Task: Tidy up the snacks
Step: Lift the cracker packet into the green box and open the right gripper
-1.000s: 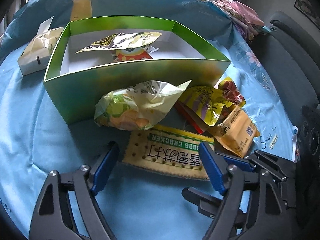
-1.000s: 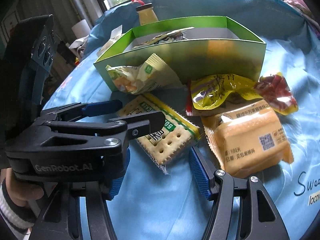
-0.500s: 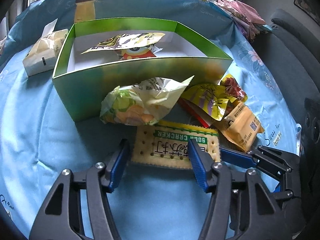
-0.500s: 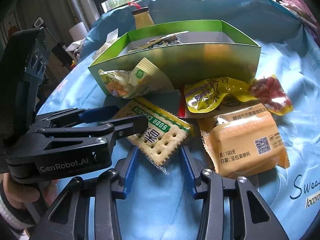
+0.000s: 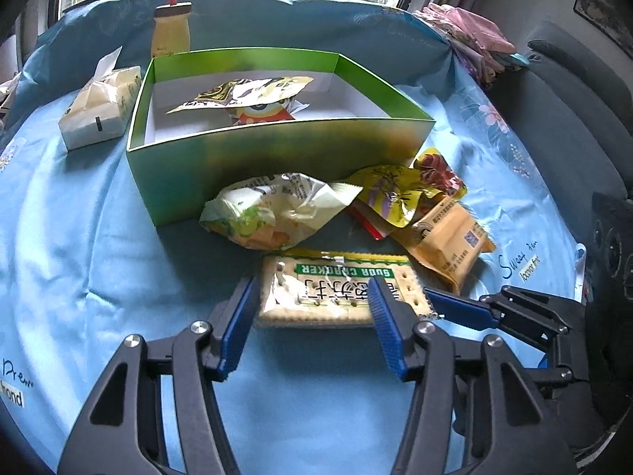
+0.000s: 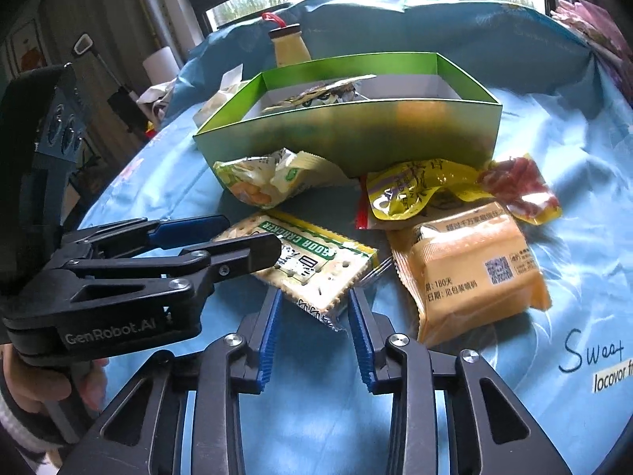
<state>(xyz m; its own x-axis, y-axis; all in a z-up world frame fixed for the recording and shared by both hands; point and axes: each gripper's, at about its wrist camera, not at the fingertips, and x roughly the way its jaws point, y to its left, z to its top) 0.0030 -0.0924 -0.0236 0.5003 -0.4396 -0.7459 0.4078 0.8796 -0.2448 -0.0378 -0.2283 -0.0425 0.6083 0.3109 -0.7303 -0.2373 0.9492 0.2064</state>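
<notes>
Two hand-held grippers meet over one cracker pack (image 5: 336, 289) on a desk (image 5: 79, 237) under a blue cloth. The left gripper (image 5: 312, 295) has its jaws open on either side of the pack's near half, one pad just beside its left edge and the other over its printed face. The right gripper (image 6: 314, 310) comes in from the other side, its jaws also open and flanking the pack's corner; whether they touch the wrapper cannot be told. Behind the pack a crumpled green-and-white bag (image 5: 277, 209) leans against the green box (image 5: 277, 150), which already holds two snacks (image 5: 253, 97). A yellow pouch (image 6: 419, 190) and an orange packet (image 6: 470, 273) lie just right of the crackers. A bottle (image 5: 171, 27) and a tissue pack (image 5: 99, 111) sit beyond the box.
</notes>
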